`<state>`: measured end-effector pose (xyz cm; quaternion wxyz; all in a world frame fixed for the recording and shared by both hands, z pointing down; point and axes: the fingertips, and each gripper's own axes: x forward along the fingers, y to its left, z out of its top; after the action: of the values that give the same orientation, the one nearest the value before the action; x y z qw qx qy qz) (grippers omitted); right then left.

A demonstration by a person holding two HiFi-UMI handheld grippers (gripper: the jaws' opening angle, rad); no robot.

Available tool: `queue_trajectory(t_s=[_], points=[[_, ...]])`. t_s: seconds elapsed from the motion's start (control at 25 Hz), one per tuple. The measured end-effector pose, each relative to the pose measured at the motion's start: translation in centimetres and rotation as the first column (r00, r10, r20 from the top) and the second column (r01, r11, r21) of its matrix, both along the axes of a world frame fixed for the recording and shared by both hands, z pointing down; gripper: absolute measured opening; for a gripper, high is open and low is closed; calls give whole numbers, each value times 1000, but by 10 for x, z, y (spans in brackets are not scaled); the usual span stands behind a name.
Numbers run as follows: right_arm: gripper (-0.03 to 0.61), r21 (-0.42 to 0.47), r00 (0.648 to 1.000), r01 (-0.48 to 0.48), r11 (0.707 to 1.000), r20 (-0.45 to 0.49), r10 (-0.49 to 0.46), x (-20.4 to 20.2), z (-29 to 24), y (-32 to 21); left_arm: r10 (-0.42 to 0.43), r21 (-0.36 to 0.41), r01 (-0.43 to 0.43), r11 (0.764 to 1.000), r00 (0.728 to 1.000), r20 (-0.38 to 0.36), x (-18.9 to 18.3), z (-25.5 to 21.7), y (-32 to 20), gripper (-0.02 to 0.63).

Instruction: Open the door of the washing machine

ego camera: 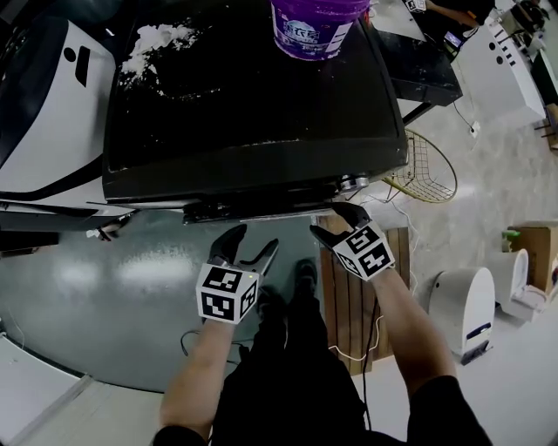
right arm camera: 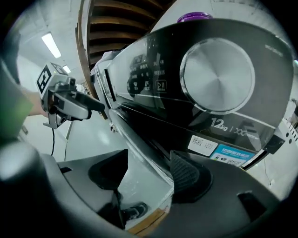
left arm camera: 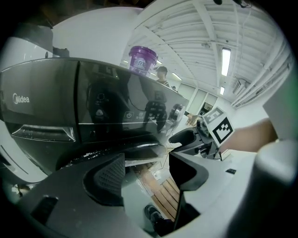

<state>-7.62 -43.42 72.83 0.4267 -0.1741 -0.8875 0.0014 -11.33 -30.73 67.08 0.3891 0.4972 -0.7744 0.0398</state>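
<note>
Black washing machine (ego camera: 253, 96), purple bucket (ego camera: 314, 26) atop, left gripper (ego camera: 253, 246), right gripper (ego camera: 338, 222), jaws apart

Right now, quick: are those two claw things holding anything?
Left gripper: open, holding nothing.
Right gripper: open, holding nothing, close to the washing machine.

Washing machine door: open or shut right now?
Shut, it seems: in the head view nothing swings out from the washing machine front over the floor.
</note>
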Motion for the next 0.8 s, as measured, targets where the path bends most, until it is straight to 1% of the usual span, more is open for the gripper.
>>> queue_trajectory(t_s=[0.12,0.28,0.4,0.52,0.6,0.68,0.8], points=[[295,39,998,43,998,-54,-41,-3,16,-1,-2,-6,2,1000,1000,-11,-2,6,-3,310],[285,113,994,70,991,-96,-59,-8,35,-7,-6,-14,6,1000,1000,-18,-9,11,-5,308],[260,146,986,130,981,-126,-112,-7,46,-5,-5,-14,5,1000,1000,-25,-12,13,-5,307],[259,177,978,169,970,-152,-143,-9,52,-3,4,-16,-4,1000,1000,-28,-14,14,-5,307],[219,212,975,187,959,-161,-154,-11,54,-6,4,-17,-4,1000,999,-32,-16,14,-4,307],[211,246,970,217,945,-163,-180,-11,56,-8,3,-22,-3,1000,999,-38,-16,16,-1,307],[169,308,961,269,913,-156,-231,-9,59,-12,5,-32,-6,999,999,-45,-15,18,3,305]])
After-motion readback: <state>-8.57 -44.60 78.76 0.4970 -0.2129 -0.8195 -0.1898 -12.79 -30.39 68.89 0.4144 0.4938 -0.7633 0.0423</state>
